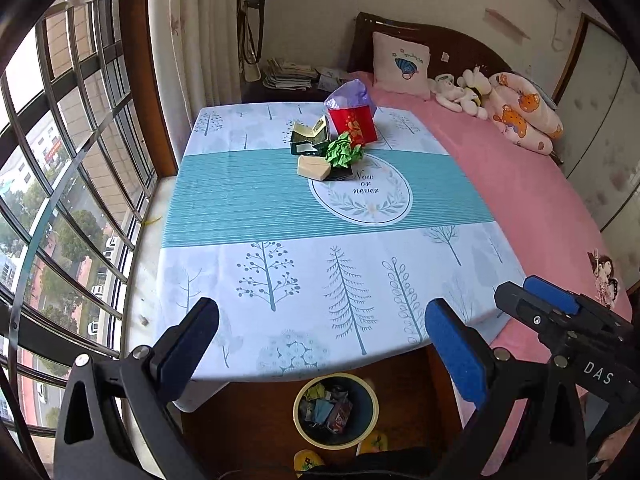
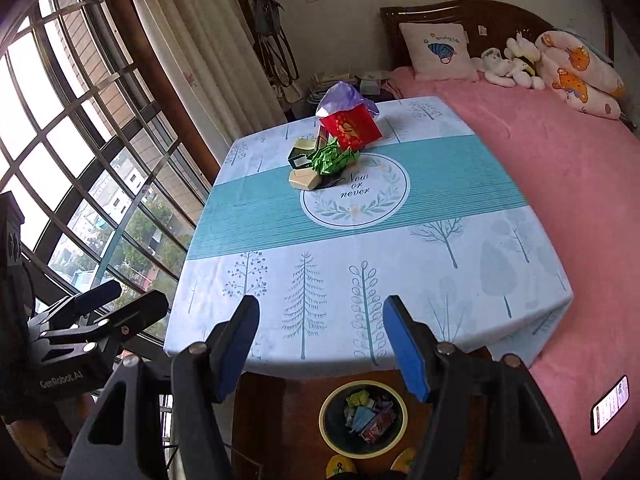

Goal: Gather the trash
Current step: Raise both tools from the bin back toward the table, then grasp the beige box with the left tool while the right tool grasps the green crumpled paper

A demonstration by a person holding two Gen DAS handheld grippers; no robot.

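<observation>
A pile of trash sits at the far middle of the table (image 1: 280, 280): a red paper bag (image 1: 354, 124) with purple plastic (image 1: 349, 94) in it, crumpled green paper (image 1: 343, 152), a beige box (image 1: 313, 167) and dark green boxes (image 1: 307, 136). The same pile shows in the right wrist view, with the red bag (image 2: 350, 128) and green paper (image 2: 332, 158). A yellow-rimmed bin (image 1: 335, 410) holding wrappers stands on the floor under the near table edge, also seen in the right wrist view (image 2: 363, 416). My left gripper (image 1: 320, 344) and right gripper (image 2: 318, 344) are open, empty, near the front edge.
A pink bed (image 1: 520, 200) with a pillow and plush toys runs along the right. A barred window (image 1: 60, 200) lies left. A phone (image 2: 610, 404) lies on the bed. Yellow slippers (image 1: 308, 460) sit on the floor by the bin.
</observation>
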